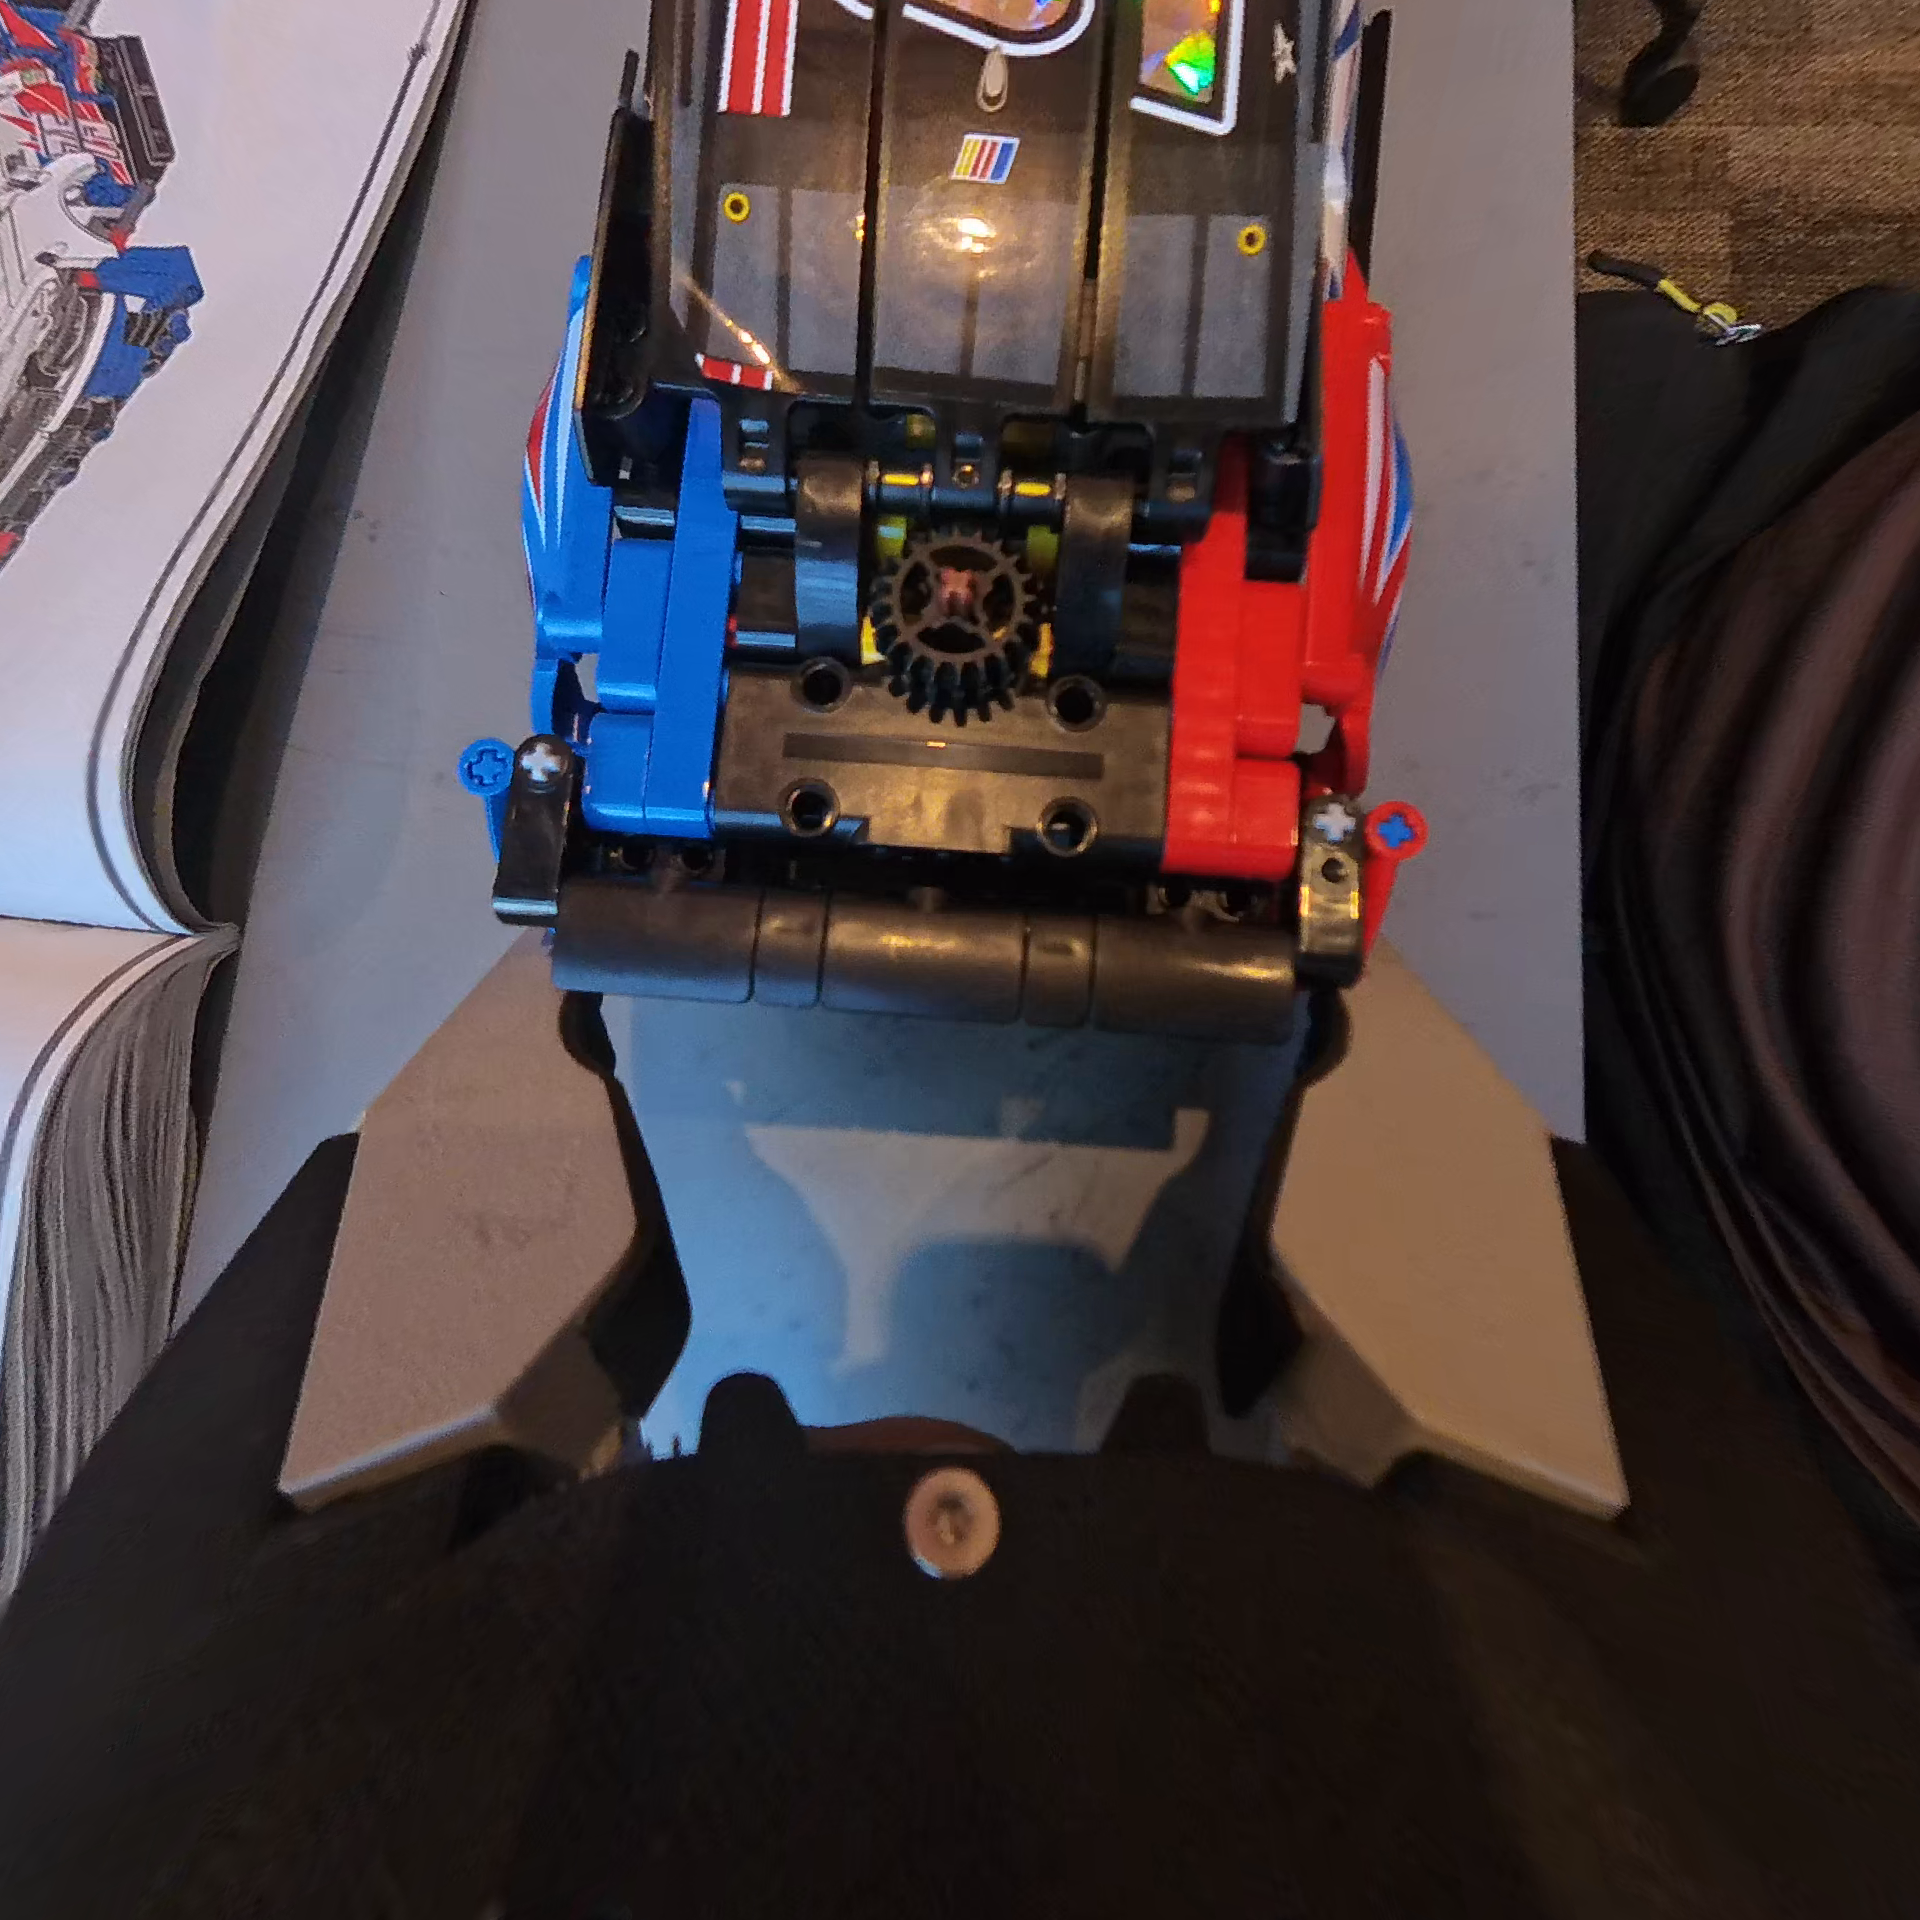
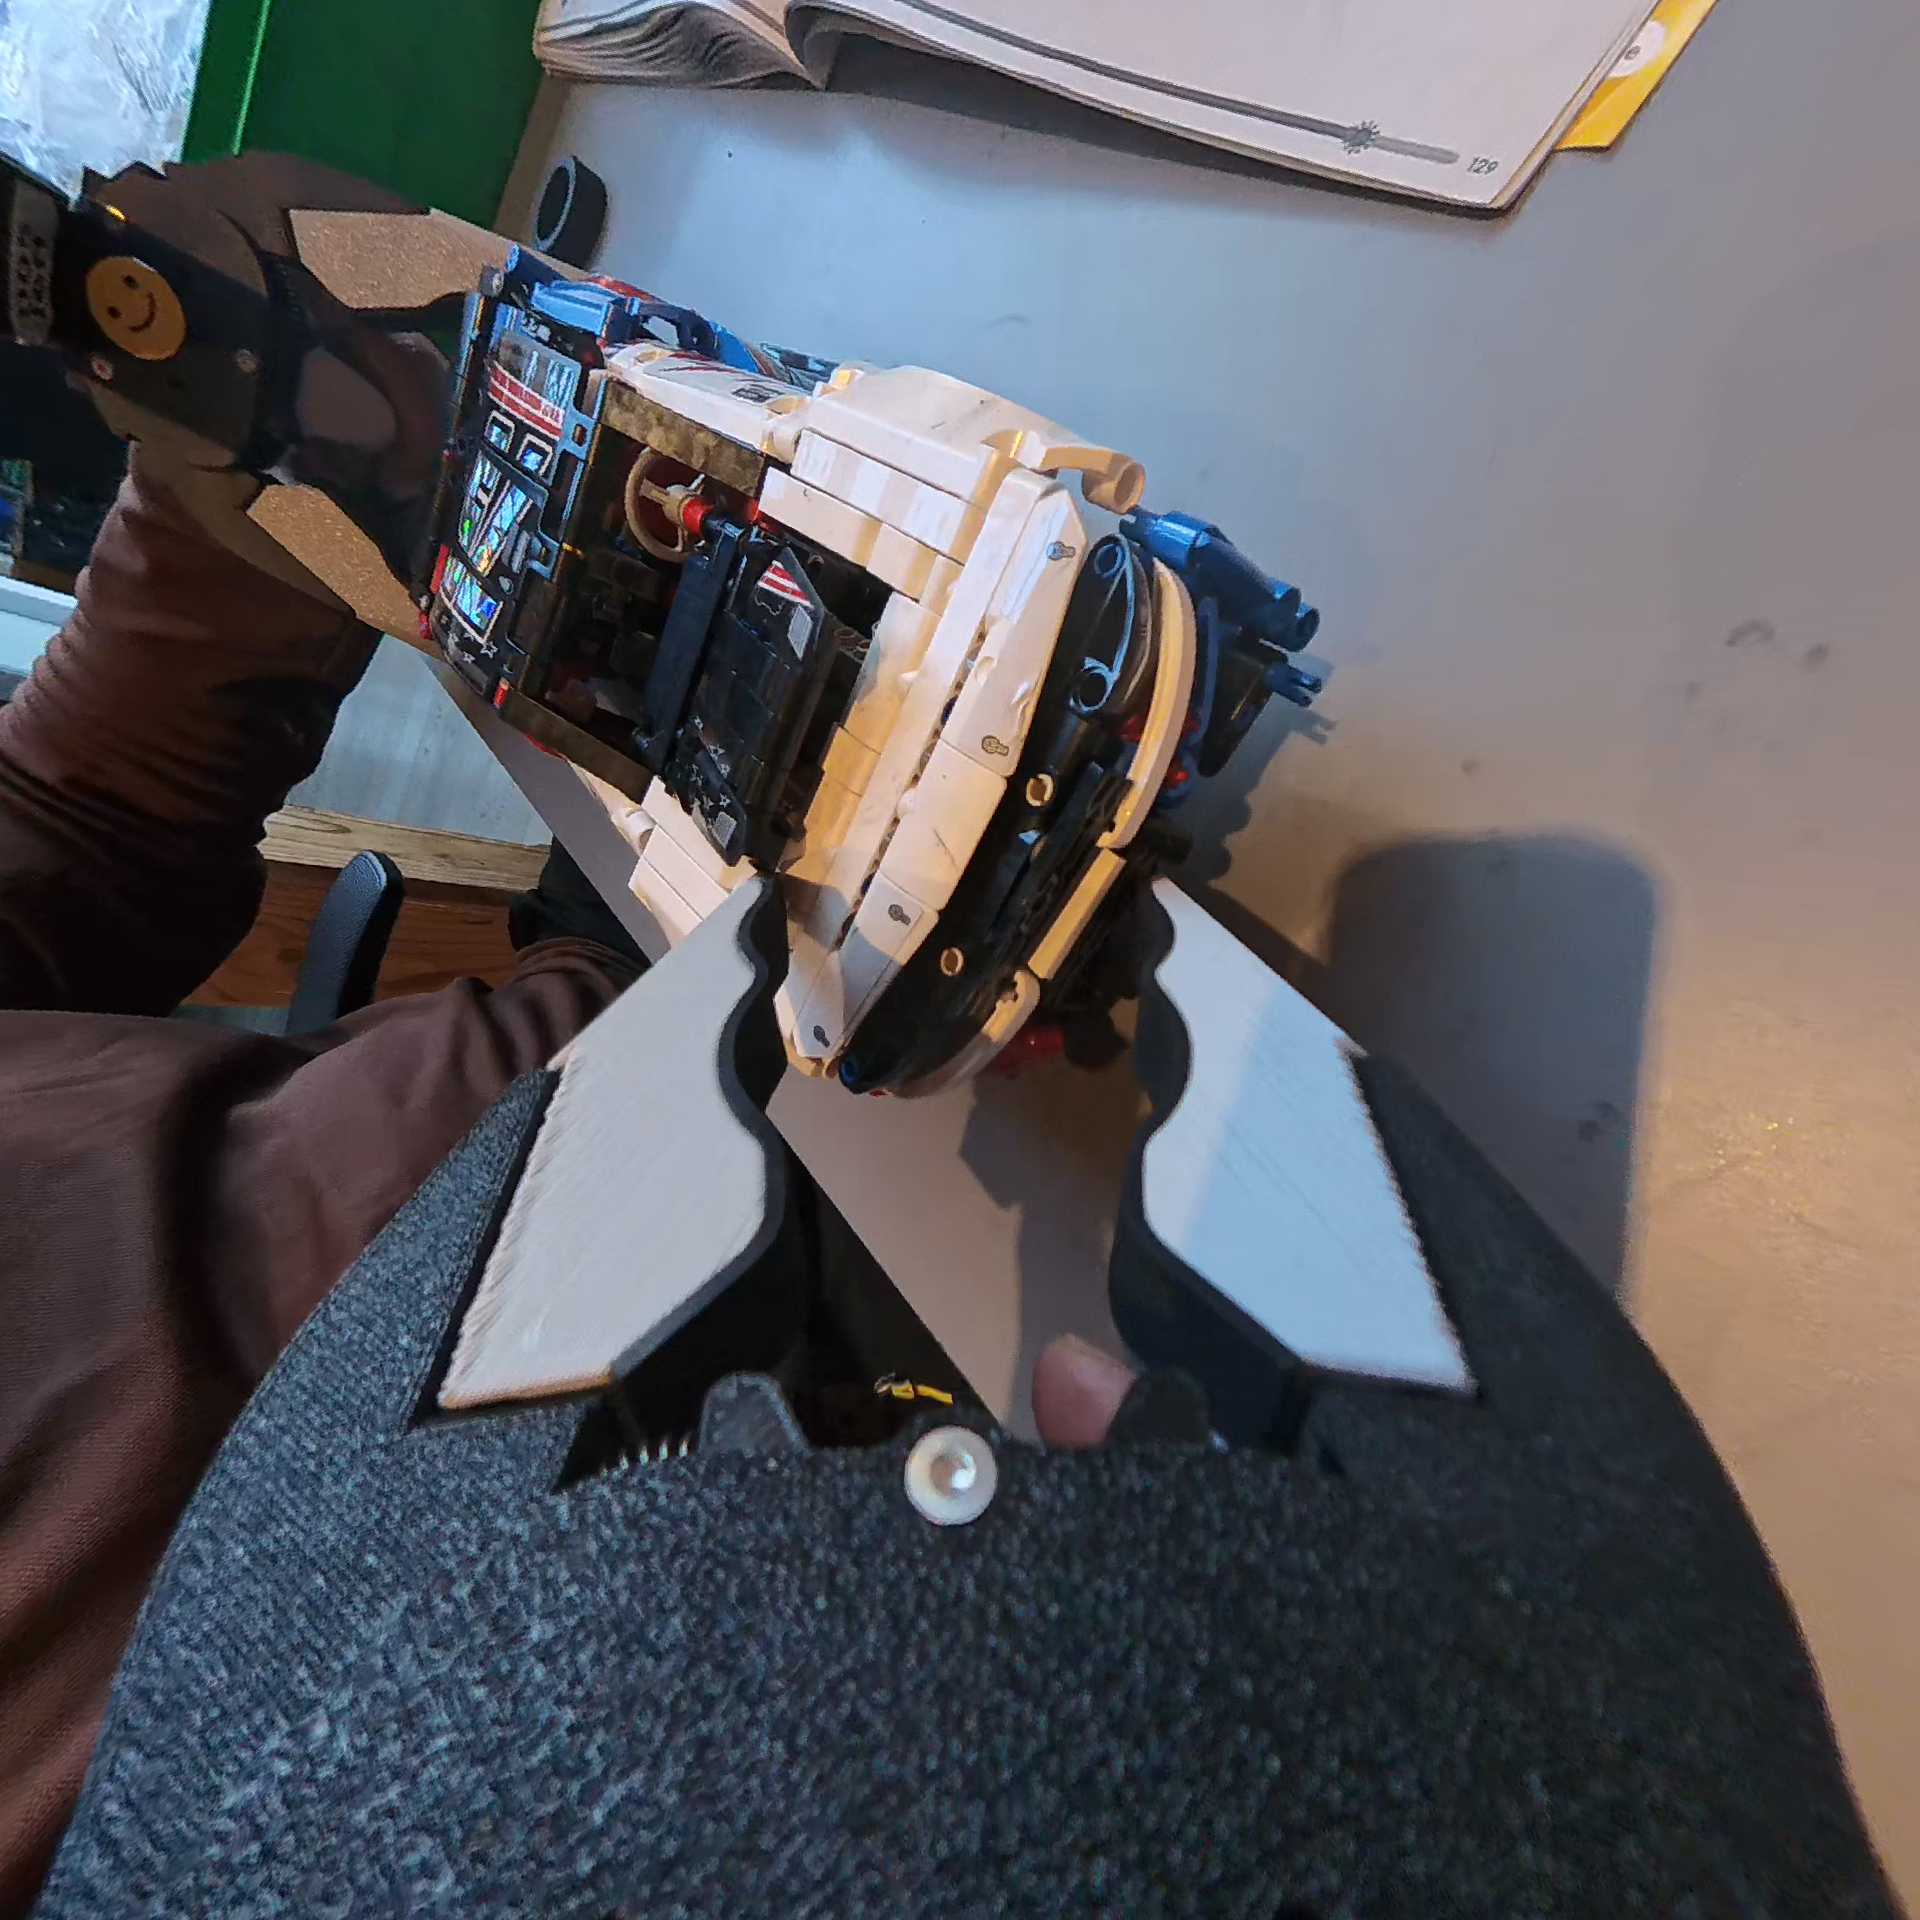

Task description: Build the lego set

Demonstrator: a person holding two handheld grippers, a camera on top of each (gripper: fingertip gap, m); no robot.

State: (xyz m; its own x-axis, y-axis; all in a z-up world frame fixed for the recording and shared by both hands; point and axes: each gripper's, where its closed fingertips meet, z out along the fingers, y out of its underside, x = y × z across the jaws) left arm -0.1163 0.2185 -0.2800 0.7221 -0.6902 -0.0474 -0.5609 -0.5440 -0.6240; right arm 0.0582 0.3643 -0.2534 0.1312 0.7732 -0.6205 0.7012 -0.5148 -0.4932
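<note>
The lego car [image 1: 935,769] is a long model with a black patterned roof, a blue left side, a red right side and a black gear at its rear. My left gripper [image 1: 940,997] is shut on the car's rear, one finger at each end of the black rear bar. In the right wrist view the car [image 2: 883,582] has white body panels and lies tilted over the table's edge, with the left gripper [image 2: 436,447] on its far end. My right gripper [image 2: 961,914] is open, with its jaws either side of the car's front end.
An open instruction booklet [image 1: 156,416] lies on the grey table [image 1: 416,623] to the left, and shows at the back in the right wrist view [image 2: 1247,83]. A black ring [image 2: 569,208] sits near the table's far edge. A brown sleeve [image 2: 156,727] is at left. My hands' fingertips stand some 25 cm from each other.
</note>
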